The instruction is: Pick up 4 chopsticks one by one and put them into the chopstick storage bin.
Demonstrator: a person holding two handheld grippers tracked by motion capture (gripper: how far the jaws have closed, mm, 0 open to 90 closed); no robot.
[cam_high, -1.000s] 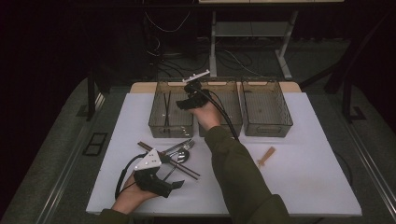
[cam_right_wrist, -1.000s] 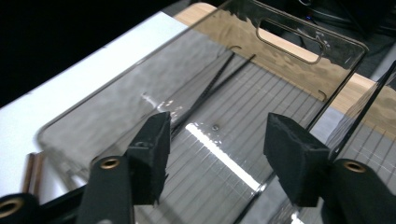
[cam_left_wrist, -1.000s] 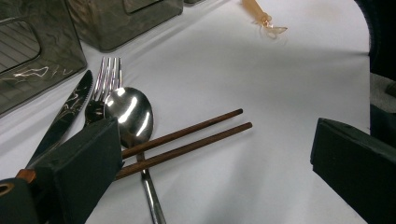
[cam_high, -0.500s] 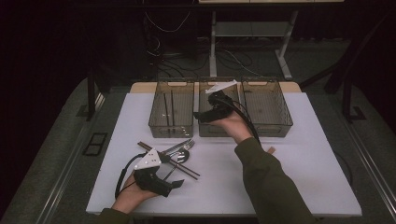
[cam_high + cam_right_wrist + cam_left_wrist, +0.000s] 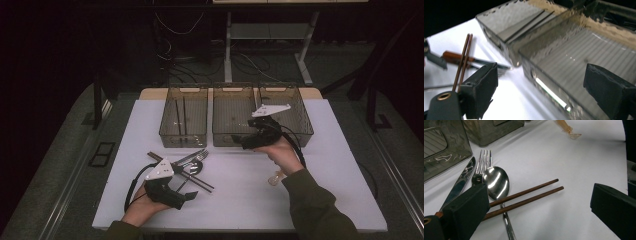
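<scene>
With one pair of chopsticks already lying in the left bin [image 5: 183,116], my right tongs [image 5: 248,141] have just been opening and hang spread and empty, my left tongs [image 5: 186,196] spread beside the chopsticks [image 5: 529,196], spoon [image 5: 496,182], fork [image 5: 483,163] and knife [image 5: 461,182] still unsorted on the surface [image 5: 240,185].

Dark lab, white table [image 5: 330,200], cables [image 5: 175,30], desk frame [image 5: 228,50]

Spoon [image 5: 496,182], fork [image 5: 483,161] and knife [image 5: 461,182]: polished, mirror-bright metal. Chopsticks [image 5: 524,197]: smooth dark brown wood with a slight sheen. Bins [image 5: 235,120]: translucent smoky plastic, walls rippled, floors ribbed. Table cover [image 5: 240,195]: matt white, smooth. Left gripper [image 5: 539,207] pads were matt black.
</scene>
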